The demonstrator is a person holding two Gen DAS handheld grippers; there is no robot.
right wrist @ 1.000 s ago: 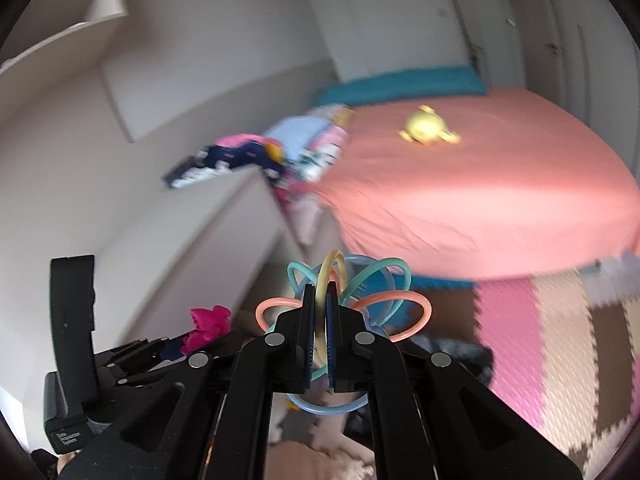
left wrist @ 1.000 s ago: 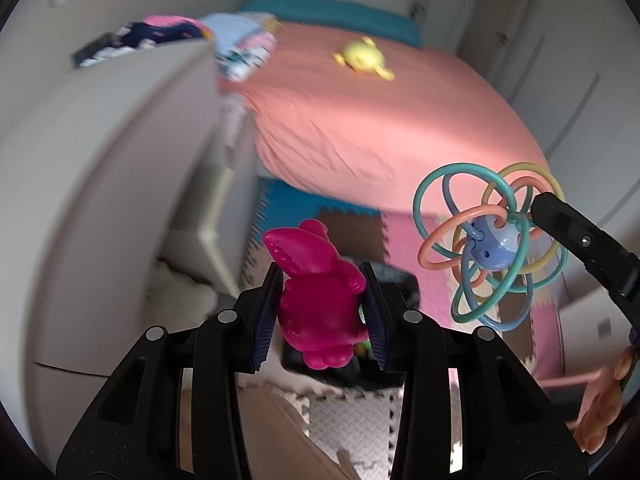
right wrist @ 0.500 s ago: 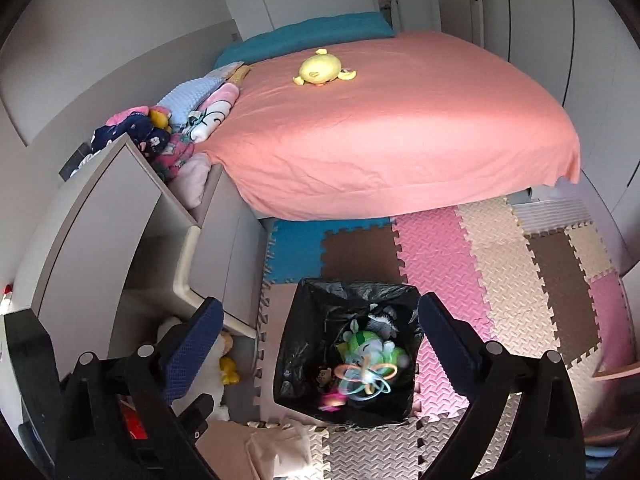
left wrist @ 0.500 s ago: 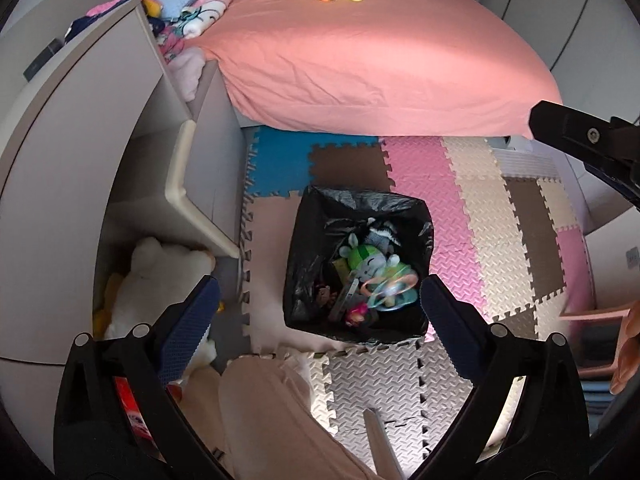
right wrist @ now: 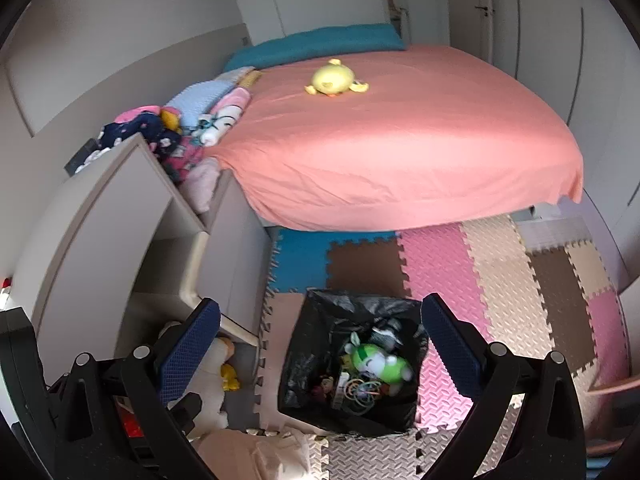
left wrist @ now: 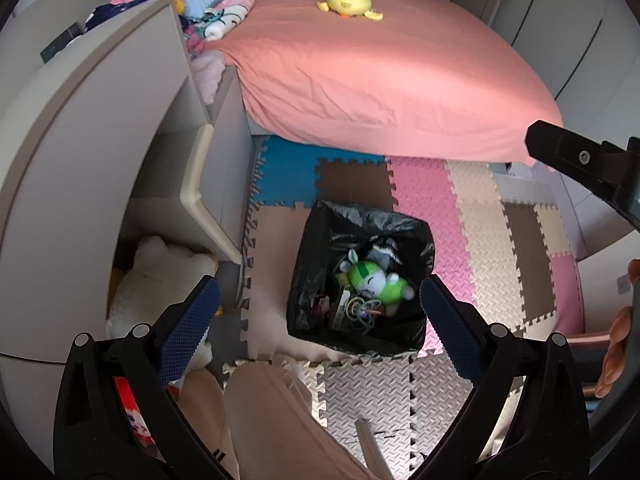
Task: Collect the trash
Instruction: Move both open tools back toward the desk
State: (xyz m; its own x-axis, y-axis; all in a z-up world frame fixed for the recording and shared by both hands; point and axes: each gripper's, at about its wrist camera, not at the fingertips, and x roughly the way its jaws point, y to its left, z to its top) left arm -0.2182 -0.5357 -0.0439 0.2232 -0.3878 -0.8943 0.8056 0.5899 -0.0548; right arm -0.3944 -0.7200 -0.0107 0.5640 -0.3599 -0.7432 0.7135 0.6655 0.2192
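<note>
Both toys have left the claws since 1 second ago: the magenta figure and the ring rattle [left wrist: 362, 312] now lie inside the black trash bag [left wrist: 320, 240], and each claw has gone from clamped to spread wide with nothing between its pads. From left to right in the left wrist view, a grey cabinet [left wrist: 100, 128] stands with its door open, a white plush toy [left wrist: 160, 272] sitting in its lower shelf. Next comes the left claw [left wrist: 316, 312], hanging wide open above the bag, which stands on the foam puzzle-mat floor [left wrist: 480, 208] just beside the cabinet. Inside the bag, a green and white plush [left wrist: 374, 282] rests near the top, with the rattle just below it among other small items. Behind the bag lies a bed [left wrist: 380, 72] with a pink sheet and 1 yellow duck plush [left wrist: 348, 2] on it. At the far right, part of the right claw [right wrist: 320, 336] reaches into view; in its own camera its pads stand fully apart, empty, over the same bag. A light trouser leg [left wrist: 272, 420] shows at the bottom.
</note>
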